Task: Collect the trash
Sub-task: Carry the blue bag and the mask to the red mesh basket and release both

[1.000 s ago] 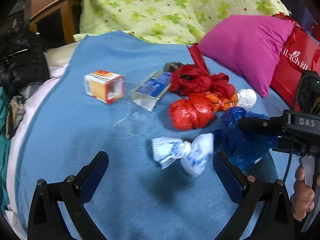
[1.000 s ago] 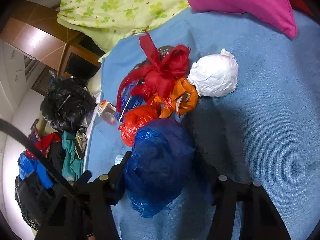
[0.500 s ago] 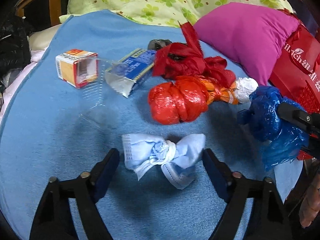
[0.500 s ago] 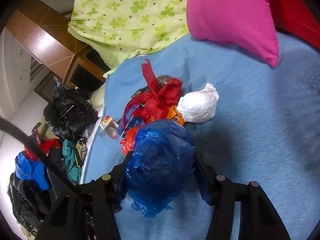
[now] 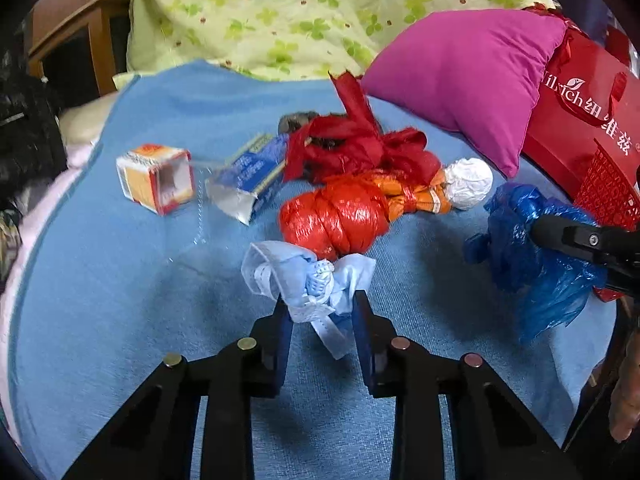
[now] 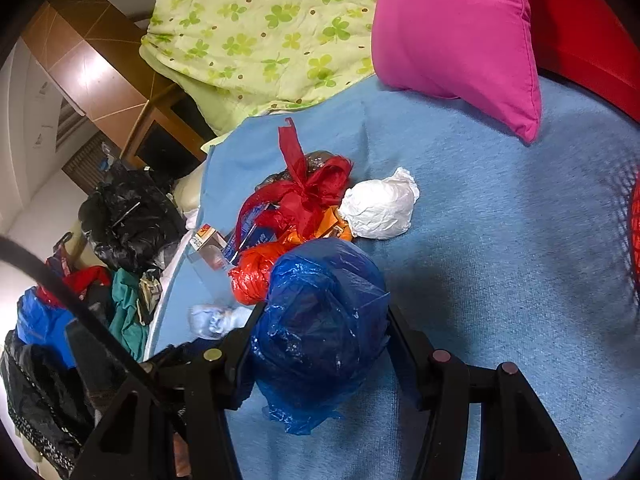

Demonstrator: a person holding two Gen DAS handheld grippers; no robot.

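blue bag (image 6: 320,320): glossy crinkled plastic | blanket (image 6: 500,260): matt nappy cloth

Red gift bag (image 5: 580,120) at right edge of left wrist view: white lettering, partly cut off, reads roughly "ilrich", then three Chinese characters, possibly 纽维兹; small leaf logo above letters. Print on small orange-white box (image 5: 154,178) and blue carton (image 5: 250,172) too blurred to read
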